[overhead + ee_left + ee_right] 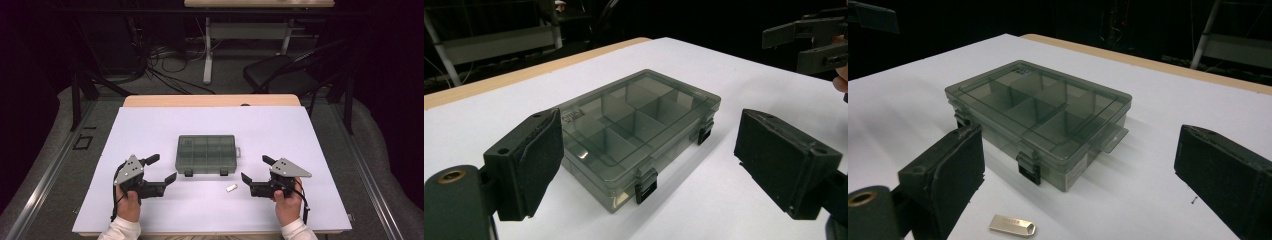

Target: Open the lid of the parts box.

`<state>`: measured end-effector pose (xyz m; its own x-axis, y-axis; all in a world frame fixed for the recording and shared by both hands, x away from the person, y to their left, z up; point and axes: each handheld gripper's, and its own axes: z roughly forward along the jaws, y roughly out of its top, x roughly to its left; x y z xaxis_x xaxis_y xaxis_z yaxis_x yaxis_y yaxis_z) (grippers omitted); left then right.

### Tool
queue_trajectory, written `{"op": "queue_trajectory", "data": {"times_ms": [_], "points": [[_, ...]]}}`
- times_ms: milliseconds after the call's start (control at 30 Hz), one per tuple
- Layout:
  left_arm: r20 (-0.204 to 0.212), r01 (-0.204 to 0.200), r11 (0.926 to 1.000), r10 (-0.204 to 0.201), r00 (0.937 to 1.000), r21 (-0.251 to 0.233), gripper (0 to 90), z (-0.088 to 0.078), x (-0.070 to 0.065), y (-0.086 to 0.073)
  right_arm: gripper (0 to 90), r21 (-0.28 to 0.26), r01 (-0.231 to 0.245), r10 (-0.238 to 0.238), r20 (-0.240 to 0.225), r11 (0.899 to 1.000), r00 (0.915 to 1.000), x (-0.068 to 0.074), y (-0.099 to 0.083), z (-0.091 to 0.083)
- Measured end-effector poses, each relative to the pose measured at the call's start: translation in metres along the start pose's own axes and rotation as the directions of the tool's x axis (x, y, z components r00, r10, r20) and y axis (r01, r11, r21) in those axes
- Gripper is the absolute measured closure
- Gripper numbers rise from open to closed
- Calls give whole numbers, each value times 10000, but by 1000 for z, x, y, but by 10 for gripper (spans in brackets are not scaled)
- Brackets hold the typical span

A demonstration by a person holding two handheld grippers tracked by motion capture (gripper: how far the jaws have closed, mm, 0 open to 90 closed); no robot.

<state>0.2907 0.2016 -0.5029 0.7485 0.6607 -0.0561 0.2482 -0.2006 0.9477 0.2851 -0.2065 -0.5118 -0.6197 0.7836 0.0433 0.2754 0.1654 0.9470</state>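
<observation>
A smoky transparent compartment box [205,153] lies with its lid down in the middle of the white table cover [150,125], two black latches on its near side. The left gripper view looks at the box [639,125] from the left, and the right gripper view takes the box [1040,112] from the right. A small silver USB stick [231,188] rests in front of the box, closer to the right; the stick [1012,225] lies just ahead of the right jaws. My left gripper [164,170] and my right gripper [254,170] both hover open and hold nothing.
The table cover lies on a wooden table [210,100]. Behind the table are a dark folding chair [280,70], cables on the floor and a desk frame [207,45]. In the left gripper view, the right gripper [814,42] is at the upper right.
</observation>
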Motion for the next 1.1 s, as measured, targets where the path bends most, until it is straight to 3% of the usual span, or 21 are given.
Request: {"op": "queue_trajectory", "data": {"times_ms": [100,233,367,400,433,533,633,800,833,867,900,1000,1100], "points": [[61,127,9998,-128,9999,144,116,2,1,-1,28,93,-164,167,-250,9998,9995,2,-1,1],[57,353,9986,-356,9994,392,44,6,3,-1,0,335,-243,255,-351,9991,9991,2,0,3],[63,683,9962,-688,9976,547,18,10,5,-1,0,755,-554,558,-25,9956,9984,4,2,10],[151,772,9953,-782,9968,579,4,11,6,0,0,1002,-461,408,539,9939,9977,6,3,15],[188,784,9951,-797,9966,606,3,12,6,0,0,1138,-532,445,770,9921,9960,7,3,18],[-40,719,9906,-720,9974,1162,3,17,5,-1,0,1584,-850,743,726,9837,9946,7,1,24],[-162,798,9885,-784,9968,1287,3,19,4,-1,17,1700,-926,796,815,9811,9935,8,0,25],[-289,880,9874,-850,9960,1318,9,21,2,-1,79,1443,-596,463,939,9877,9945,11,2,23],[-344,824,9878,-785,9963,1324,28,22,2,-1,112,1400,-487,352,971,9890,9947,12,2,24],[-463,761,9895,-709,9964,1229,112,23,2,0,183,1284,-203,85,916,9915,9958,14,3,25],[-463,761,9895,-709,9964,1229,157,23,2,0,183,1284,-203,85,916,9915,9958,14,3,25],[-518,976,9887,-922,9944,1142,164,25,5,6,307,1170,414,-542,1081,9923,9927,18,8,25],[-658,1092,9892,-1030,9925,980,249,26,6,8,360,1061,445,-563,1104,9934,9923,18,11,26]]}}
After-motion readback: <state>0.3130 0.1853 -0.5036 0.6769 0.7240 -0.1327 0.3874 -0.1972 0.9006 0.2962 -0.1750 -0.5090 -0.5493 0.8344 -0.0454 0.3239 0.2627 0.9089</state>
